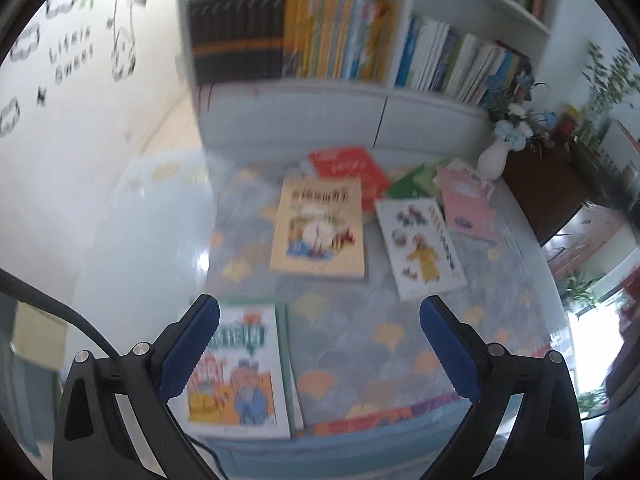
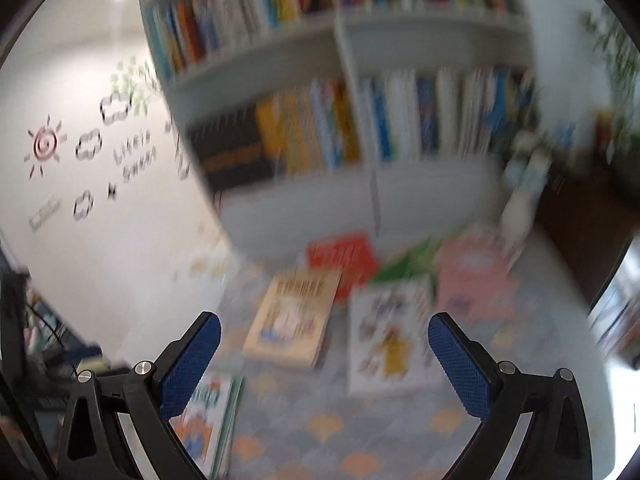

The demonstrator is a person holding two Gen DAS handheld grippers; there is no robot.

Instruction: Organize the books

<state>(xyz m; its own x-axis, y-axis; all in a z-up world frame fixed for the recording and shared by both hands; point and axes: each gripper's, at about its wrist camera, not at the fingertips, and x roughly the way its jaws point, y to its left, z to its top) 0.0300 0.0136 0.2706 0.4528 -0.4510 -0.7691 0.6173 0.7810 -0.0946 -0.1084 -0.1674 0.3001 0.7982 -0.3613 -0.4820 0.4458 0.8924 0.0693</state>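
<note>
Both tools are seen spread wide with nothing between the pads; the left gripper (image 1: 320, 344) hangs over the patterned mat (image 1: 360, 344), and the right gripper (image 2: 324, 364) is likewise empty, its view badly smeared. Nearest on the mat, at its near left corner, a small stack topped by a cartoon-cover book (image 1: 236, 372) has been squared up; toward the mat's middle a tan-cover book (image 1: 320, 228) and a white-cover book (image 1: 420, 244) lie flat and apart; at the mat's far edge a red book (image 1: 352, 168), green books (image 1: 412, 180) and a pink book (image 1: 468, 204) overlap loosely; beyond the mat stands the bookshelf (image 1: 304, 100). The tan-cover book would probably be taken next; it should be approached low, pinched across one free edge, and laid flush on the stack.
</note>
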